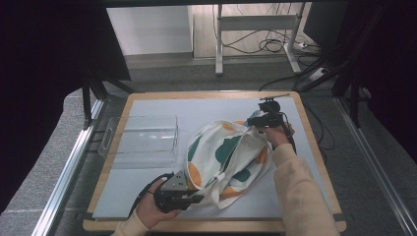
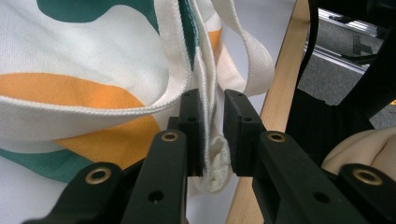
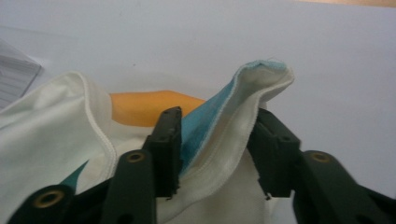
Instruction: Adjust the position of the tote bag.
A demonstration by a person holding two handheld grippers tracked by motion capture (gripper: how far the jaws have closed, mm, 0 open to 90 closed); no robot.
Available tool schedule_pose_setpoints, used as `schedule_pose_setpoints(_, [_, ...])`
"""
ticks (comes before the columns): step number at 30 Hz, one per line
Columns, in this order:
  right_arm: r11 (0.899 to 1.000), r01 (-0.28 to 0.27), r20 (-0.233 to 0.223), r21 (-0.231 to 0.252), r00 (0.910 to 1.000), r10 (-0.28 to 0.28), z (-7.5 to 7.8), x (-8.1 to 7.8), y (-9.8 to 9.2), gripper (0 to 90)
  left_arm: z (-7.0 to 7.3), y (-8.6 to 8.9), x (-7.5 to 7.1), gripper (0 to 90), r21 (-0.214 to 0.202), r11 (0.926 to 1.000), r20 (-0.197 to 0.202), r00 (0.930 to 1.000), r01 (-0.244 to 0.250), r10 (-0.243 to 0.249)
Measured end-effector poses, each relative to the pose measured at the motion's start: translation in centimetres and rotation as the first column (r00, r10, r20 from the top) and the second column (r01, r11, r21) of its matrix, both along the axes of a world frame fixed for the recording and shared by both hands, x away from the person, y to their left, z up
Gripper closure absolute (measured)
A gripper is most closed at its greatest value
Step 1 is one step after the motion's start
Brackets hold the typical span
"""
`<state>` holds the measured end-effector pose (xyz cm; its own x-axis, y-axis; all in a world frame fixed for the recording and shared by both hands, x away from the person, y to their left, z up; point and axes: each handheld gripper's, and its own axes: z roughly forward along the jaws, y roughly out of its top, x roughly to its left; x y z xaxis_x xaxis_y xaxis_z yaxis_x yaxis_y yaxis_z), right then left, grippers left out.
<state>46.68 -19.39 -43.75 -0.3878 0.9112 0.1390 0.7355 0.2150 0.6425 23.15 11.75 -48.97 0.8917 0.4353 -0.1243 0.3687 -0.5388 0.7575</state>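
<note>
A cream tote bag (image 1: 228, 157) with green and orange patches lies crumpled on the white mat (image 1: 133, 189). At its near left corner, my left gripper (image 1: 199, 196) is shut on a bunched fold of the rim. In the left gripper view the gripper (image 2: 214, 135) pinches that fold between its pads, with the bag (image 2: 93, 56) spreading to the left and a handle loop (image 2: 252, 56) behind. My right gripper (image 1: 253, 122) is at the bag's far right corner. There the gripper (image 3: 217, 149) has both pads against a raised fold of the bag (image 3: 46, 121), teal on one side.
A clear plastic tray (image 1: 140, 140) stands on the mat to the left of the bag. The wooden table edge (image 1: 314, 147) runs close to the right hand. Metal rails (image 1: 69, 162) flank the table, and cables lie on the floor beyond.
</note>
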Motion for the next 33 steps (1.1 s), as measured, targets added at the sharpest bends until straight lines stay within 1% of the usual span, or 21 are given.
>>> schedule_pose_setpoints(1, [1.000,-0.001,0.000,-0.003,1.0000,0.001,0.0,0.0,0.0,63.4,0.0,0.0,0.0,78.7,0.001,1.0000,0.001,1.0000,0.000,0.000])
schedule_pose_setpoints(2, [1.000,-0.001,0.000,-0.003,1.0000,0.001,0.0,0.0,0.0,63.4,0.0,0.0,0.0,78.7,0.001,1.0000,0.001,1.0000,0.000,0.000])
schedule_pose_setpoints(3, [1.000,-0.011,-0.004,-0.002,0.9999,0.011,-0.1,0.0,0.0,69.5,0.0,0.0,0.0,78.7,0.000,1.0000,0.001,1.0000,0.000,0.000])
schedule_pose_setpoints(6, [1.000,-0.027,-0.004,-0.010,0.9996,0.026,-0.2,0.0,0.0,77.0,0.0,0.0,0.0,78.7,-0.002,1.0000,0.001,1.0000,-0.003,0.003])
schedule_pose_setpoints(10, [0.999,-0.039,0.004,-0.017,0.9992,0.039,-0.1,-0.1,0.0,82.2,0.0,0.1,0.1,78.8,-0.003,1.0000,0.003,1.0000,-0.007,0.007])
schedule_pose_setpoints(17, [0.999,-0.049,0.019,-0.003,0.9986,0.049,0.4,-0.6,-0.4,83.6,0.0,0.2,0.1,79.2,-0.002,0.9999,0.006,0.9999,-0.011,0.011])
schedule_pose_setpoints(19, [0.998,-0.058,0.030,-0.003,0.9979,0.058,0.8,-0.9,-0.6,83.8,0.0,0.4,0.2,79.3,-0.002,0.9998,0.006,0.9998,-0.018,0.018])
schedule_pose_setpoints(24, [0.998,-0.063,0.042,-0.003,0.9971,0.063,1.2,-1.3,-1.0,84.0,0.1,0.7,0.4,79.6,-0.004,0.9995,0.009,0.9995,-0.031,0.031])
schedule_pose_setpoints(27, [0.998,-0.066,0.050,-0.003,0.9966,0.066,1.7,-1.9,-1.5,84.0,0.1,1.0,0.6,79.7,0.000,0.9990,0.016,0.9989,-0.044,0.044])
schedule_pose_setpoints(30, [0.998,-0.068,0.058,-0.003,0.9960,0.068,1.9,-2.2,-1.8,84.1,0.2,1.1,0.7,79.8,0.007,0.9987,0.020,0.9986,-0.050,0.050])
schedule_pose_setpoints(33, [0.998,-0.070,0.069,0.003,0.9952,0.069,2.1,-2.9,-2.6,84.1,0.2,1.5,1.1,79.8,0.008,0.9981,0.028,0.9977,-0.062,0.061])
